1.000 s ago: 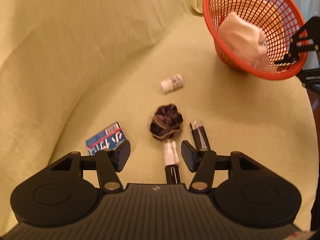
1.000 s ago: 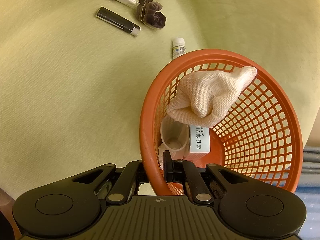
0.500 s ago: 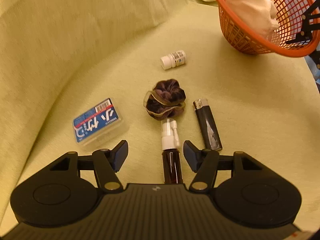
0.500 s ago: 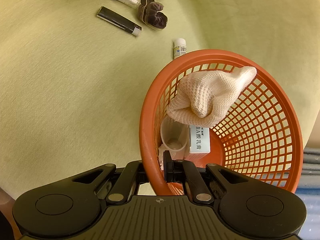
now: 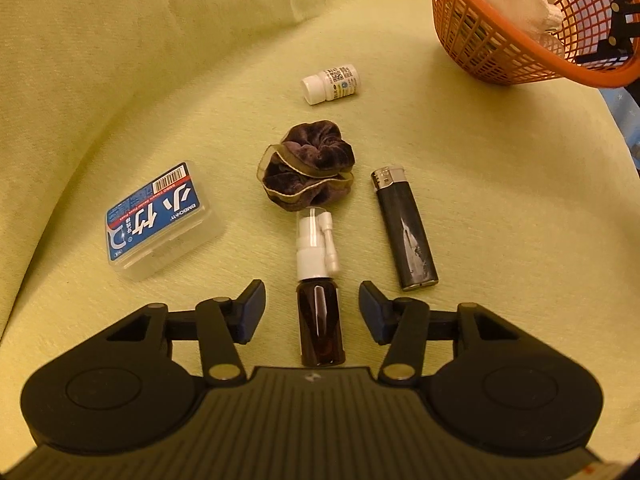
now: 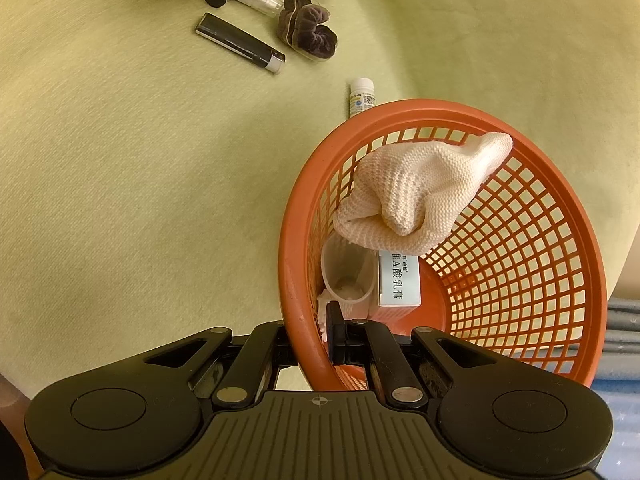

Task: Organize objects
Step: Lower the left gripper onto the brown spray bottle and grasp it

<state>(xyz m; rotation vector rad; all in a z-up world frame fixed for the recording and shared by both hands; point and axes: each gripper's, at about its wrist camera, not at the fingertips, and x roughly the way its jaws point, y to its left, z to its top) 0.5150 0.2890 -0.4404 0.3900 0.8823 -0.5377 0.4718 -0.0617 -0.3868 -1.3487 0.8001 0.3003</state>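
A brown spray bottle [image 5: 320,320] with a white nozzle lies on the yellow-green cover, its body between the jaws of my left gripper [image 5: 312,300]. The jaws are closing, and a gap shows between each pad and the bottle. Beyond it lie a dark velvet scrunchie [image 5: 308,166], a black lighter [image 5: 404,232], a small white bottle [image 5: 330,83] and a clear floss box [image 5: 158,220]. My right gripper [image 6: 316,336] is shut on the rim of the orange basket [image 6: 296,240], which holds a cream knitted cloth [image 6: 420,188], a plastic cup [image 6: 348,276] and a white carton [image 6: 398,280].
The cover rises into a soft backrest [image 5: 140,40] behind and left of the objects. The basket [image 5: 500,60] stands at the far right near the cushion's edge. Grey pipes or cables [image 6: 624,344] show past the basket on the right.
My left gripper has come down and closer to the spray bottle, whose body now sits between the narrowing jaws. The right gripper and basket have not moved.
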